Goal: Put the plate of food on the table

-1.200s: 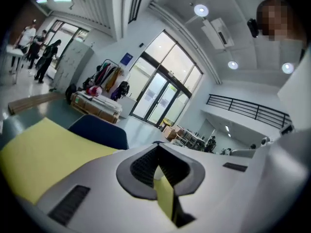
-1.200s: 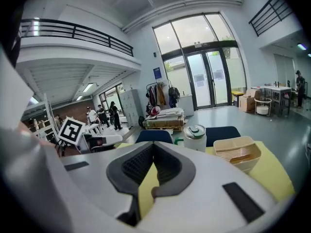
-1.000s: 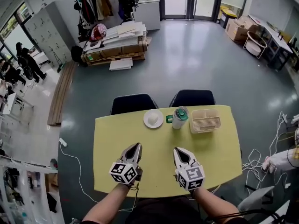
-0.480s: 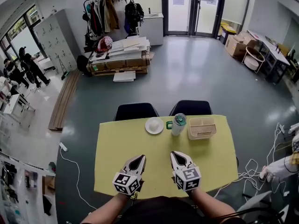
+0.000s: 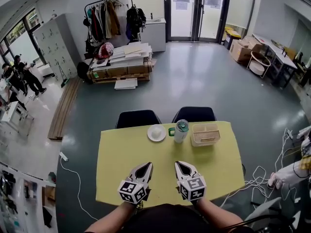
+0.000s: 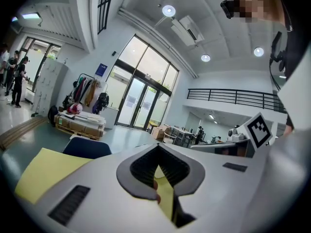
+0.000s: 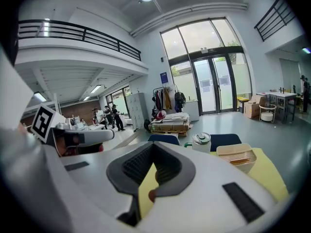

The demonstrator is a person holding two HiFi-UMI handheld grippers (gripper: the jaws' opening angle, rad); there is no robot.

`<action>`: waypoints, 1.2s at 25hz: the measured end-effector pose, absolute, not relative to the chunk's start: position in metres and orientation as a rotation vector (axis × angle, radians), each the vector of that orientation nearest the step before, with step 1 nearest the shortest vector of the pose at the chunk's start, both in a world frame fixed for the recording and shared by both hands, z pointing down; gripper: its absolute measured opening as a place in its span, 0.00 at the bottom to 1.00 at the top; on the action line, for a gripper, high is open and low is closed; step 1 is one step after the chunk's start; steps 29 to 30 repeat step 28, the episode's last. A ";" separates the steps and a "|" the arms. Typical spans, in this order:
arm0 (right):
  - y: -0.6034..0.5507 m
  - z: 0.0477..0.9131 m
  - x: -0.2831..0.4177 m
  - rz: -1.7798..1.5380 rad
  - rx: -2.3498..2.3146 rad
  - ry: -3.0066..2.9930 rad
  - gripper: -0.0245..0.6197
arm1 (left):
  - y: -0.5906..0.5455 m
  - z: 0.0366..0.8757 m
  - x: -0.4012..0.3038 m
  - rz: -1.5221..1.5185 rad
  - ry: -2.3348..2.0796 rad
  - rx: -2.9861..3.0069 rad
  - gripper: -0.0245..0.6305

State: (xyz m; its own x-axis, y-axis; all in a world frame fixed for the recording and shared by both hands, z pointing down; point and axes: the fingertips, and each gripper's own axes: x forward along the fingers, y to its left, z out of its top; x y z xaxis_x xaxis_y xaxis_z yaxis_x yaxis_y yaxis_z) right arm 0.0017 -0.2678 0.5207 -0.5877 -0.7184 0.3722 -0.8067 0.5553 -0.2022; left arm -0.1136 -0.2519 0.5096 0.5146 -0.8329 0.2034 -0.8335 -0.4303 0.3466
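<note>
the plate of food (image 5: 156, 133) sits on the far side of the yellow bench (image 5: 116, 154), in front of the left chair (image 5: 138, 119) and well apart from both tools. a green-lidded tumbler (image 5: 181, 130) stands just right of it, then a beige basket (image 5: 205, 134). the left hand-held gripper (image 5: 146, 165) and right hand-held gripper (image 5: 178, 164) hover side by side over the near edge, both clenched on nothing, tips aimed toward the plate side and slightly down. the person's forearms (image 5: 111, 219) reach in from below.

plate (image 5: 151, 136) contents too small, chairs (image 5: 138, 119) half hidden
</note>
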 end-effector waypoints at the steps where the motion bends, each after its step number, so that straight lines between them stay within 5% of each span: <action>1: -0.268 0.519 0.002 0.517 1.273 -2.548 0.05 | -0.252 0.509 -0.113 0.000 -1.372 2.356 0.05; 30: -0.274 0.525 -0.007 0.499 1.236 -2.553 0.05 | -0.259 0.521 -0.121 0.041 -1.380 2.326 0.05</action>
